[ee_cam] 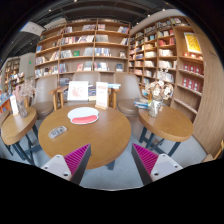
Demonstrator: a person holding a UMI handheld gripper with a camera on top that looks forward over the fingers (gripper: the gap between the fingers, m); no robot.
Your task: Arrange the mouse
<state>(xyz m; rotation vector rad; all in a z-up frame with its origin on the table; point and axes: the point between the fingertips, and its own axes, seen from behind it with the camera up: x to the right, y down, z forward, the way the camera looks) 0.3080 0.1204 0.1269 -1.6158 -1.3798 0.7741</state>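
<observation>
A round wooden table [100,140] stands ahead of the fingers. On its left part lies a small grey object [57,131] that may be the mouse; it is too small to be sure. Beyond it, near the table's middle, rests a flat red and white oval thing [83,116], perhaps a mouse pad. My gripper [111,165] hovers above the floor short of the table's near edge. It is open, the magenta pads [75,158] wide apart, and nothing is between them.
A white sign [78,91] and an orange upright card [102,97] stand at the table's far side. Smaller round tables flank it, on the left [14,128] and on the right [168,124], the latter with a flower vase [155,96]. Chairs and bookshelves [90,45] stand behind.
</observation>
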